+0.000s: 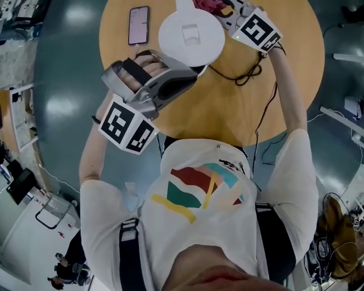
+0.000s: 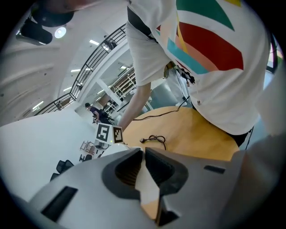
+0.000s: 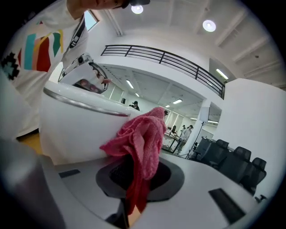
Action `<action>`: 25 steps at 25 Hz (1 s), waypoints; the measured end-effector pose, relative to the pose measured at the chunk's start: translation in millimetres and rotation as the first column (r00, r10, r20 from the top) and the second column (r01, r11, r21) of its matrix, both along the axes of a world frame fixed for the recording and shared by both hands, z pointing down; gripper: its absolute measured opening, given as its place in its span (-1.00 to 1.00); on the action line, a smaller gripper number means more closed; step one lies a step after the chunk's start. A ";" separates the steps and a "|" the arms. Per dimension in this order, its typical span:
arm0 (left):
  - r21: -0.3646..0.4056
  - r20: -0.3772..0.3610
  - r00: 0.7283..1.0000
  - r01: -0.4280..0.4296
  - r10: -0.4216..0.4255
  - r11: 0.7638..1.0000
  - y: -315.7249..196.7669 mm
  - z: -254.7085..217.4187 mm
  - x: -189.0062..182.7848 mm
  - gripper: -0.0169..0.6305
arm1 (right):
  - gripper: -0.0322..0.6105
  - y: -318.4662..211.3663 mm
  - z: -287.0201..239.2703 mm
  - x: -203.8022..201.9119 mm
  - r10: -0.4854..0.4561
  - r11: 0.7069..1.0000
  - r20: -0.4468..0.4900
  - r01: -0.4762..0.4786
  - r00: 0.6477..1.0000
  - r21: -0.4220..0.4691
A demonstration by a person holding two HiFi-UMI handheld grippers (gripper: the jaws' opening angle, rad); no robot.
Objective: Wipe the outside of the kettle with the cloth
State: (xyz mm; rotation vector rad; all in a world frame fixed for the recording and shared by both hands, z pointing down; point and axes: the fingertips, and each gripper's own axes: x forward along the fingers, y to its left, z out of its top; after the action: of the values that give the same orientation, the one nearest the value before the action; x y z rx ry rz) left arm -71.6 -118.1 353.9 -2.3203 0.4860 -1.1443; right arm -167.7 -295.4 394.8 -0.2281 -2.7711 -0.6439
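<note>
With right gripper (image 1: 226, 17) clamped on the red cloth (image 3: 139, 136) against the white kettle (image 1: 190, 37) at top centre of the head view, and left gripper (image 2: 144, 155) nipped on what looks like its thin edge, press flat, sweep round the wall, hold the body steady.

Head view: from above your chest, you look steeply down; the round tan wooden table (image 1: 284, 85) fills the upper frame.
Left gripper view: low behind the left gripper (image 2: 144, 151), facing back across the table toward your white printed shirt (image 2: 223, 103), upper right.
Right gripper view: behind the right gripper (image 3: 136, 179) and crumpled red cloth (image 3: 138, 138), close against the white round kettle (image 3: 76, 129), frame left.
Shared: the table and coiled black cable (image 1: 247, 74) show in the head and left gripper views, the kettle in the head and right gripper views.
</note>
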 end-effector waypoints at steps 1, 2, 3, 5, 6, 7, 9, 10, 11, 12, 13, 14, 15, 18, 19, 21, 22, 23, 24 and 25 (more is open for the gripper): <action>0.001 -0.008 1.000 0.001 -0.001 1.000 -1.1 1.0 -0.5 -0.71 | -0.78 -1.0 1.0 -2.5 -0.005 1.000 0.002 0.005 1.000 -0.008; 0.003 -0.013 1.000 0.002 -0.002 1.000 -2.2 2.2 -1.0 -0.71 | -0.78 -2.3 2.0 -3.5 -0.001 1.000 0.009 0.001 1.000 -0.020; 0.006 -0.017 1.000 0.001 -0.001 1.000 -2.9 3.2 -1.6 -0.71 | -0.78 -3.7 2.9 -3.2 0.010 0.999 0.019 -0.009 1.000 -0.036; 0.012 -0.021 1.000 0.002 -0.001 1.000 -3.2 3.1 -2.5 -0.71 | -0.78 -5.7 4.2 1.3 0.046 0.996 0.041 -0.042 0.998 -0.078; 0.019 -0.022 1.000 0.004 -0.004 1.000 -3.1 1.8 -2.5 -0.71 | -0.78 -6.0 4.5 5.4 0.065 0.993 0.049 -0.060 0.997 -0.098; 0.027 -0.024 1.000 0.012 -0.011 1.000 -3.2 -0.3 -2.1 -0.71 | -0.78 -5.3 4.4 10.4 0.081 0.991 0.053 -0.074 0.995 -0.116; 0.037 -0.043 0.997 0.059 -0.058 0.998 -3.6 -5.8 -0.4 -0.71 | -0.78 -0.7 3.2 21.5 0.097 0.987 0.051 -0.089 0.994 -0.131; 0.034 -0.065 0.993 0.100 -0.097 0.994 -4.0 -8.4 0.0 -0.71 | -0.78 2.6 3.0 26.4 0.099 0.987 0.046 -0.092 0.994 -0.129; 0.028 -0.096 0.985 0.147 -0.144 0.989 -4.4 -10.2 -0.4 -0.70 | -0.78 5.7 3.5 30.5 0.101 0.988 0.042 -0.095 0.994 -0.125; 0.018 -0.134 0.972 0.198 -0.194 0.980 -4.6 -11.4 -1.5 -0.70 | -0.78 8.3 4.7 34.1 0.106 0.988 0.040 -0.100 0.994 -0.121; 0.004 -0.182 0.953 0.249 -0.244 0.968 -4.7 -13.2 -3.3 -0.67 | -0.78 10.4 6.4 37.3 0.113 0.987 0.042 -0.107 0.993 -0.122; -0.015 -0.238 0.925 0.301 -0.296 0.954 -5.3 -16.8 -6.2 -0.63 | -0.78 11.6 7.9 40.0 0.122 0.985 0.045 -0.115 0.992 -0.125; -0.037 -0.298 0.890 0.351 -0.346 0.936 -6.6 -22.7 -11.0 -0.51 | -0.78 12.2 8.9 42.2 0.131 0.984 0.048 -0.124 0.990 -0.129; -0.094 -0.445 0.757 0.492 -0.478 0.866 -15.1 -49.7 -38.2 -0.38 | -0.78 13.4 6.2 47.2 0.156 0.980 0.052 -0.148 0.986 -0.133; -0.110 -0.489 0.703 0.537 -0.516 0.836 -19.0 -58.5 -48.9 -0.38 | -0.78 15.7 3.9 49.6 0.163 0.979 0.053 -0.155 0.985 -0.132; -0.139 -0.550 0.604 0.615 -0.577 0.776 -26.3 -69.5 -65.5 -0.38 | -0.78 26.5 0.1 55.5 0.172 0.978 0.052 -0.165 0.984 -0.128; -0.149 -0.552 0.571 0.649 -0.607 0.746 -29.4 -70.4 -71.9 -0.37 | -0.78 34.0 -0.9 57.6 0.174 0.978 0.049 -0.167 0.983 -0.123; -0.151 -0.535 0.552 0.682 -0.640 0.715 -32.8 -68.5 -77.9 -0.38 | -0.78 41.0 -1.8 58.5 0.175 0.979 0.045 -0.169 0.983 -0.116; -0.144 -0.504 0.544 0.713 -0.671 0.687 -36.5 -64.9 -83.5 -0.38 | -0.78 46.3 -2.6 59.1 0.177 0.979 0.040 -0.172 0.983 -0.106; -0.132 -0.472 0.541 0.738 -0.696 0.662 -39.7 -60.8 -87.9 -0.38 | -0.78 49.8 -3.2 60.1 0.179 0.980 0.036 -0.175 0.983 -0.097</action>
State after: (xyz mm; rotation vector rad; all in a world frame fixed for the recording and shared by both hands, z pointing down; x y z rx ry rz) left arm -159.5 -157.8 293.0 -2.3588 1.7955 -0.7706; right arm -107.6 -245.6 391.6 0.0142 -2.8252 -0.4813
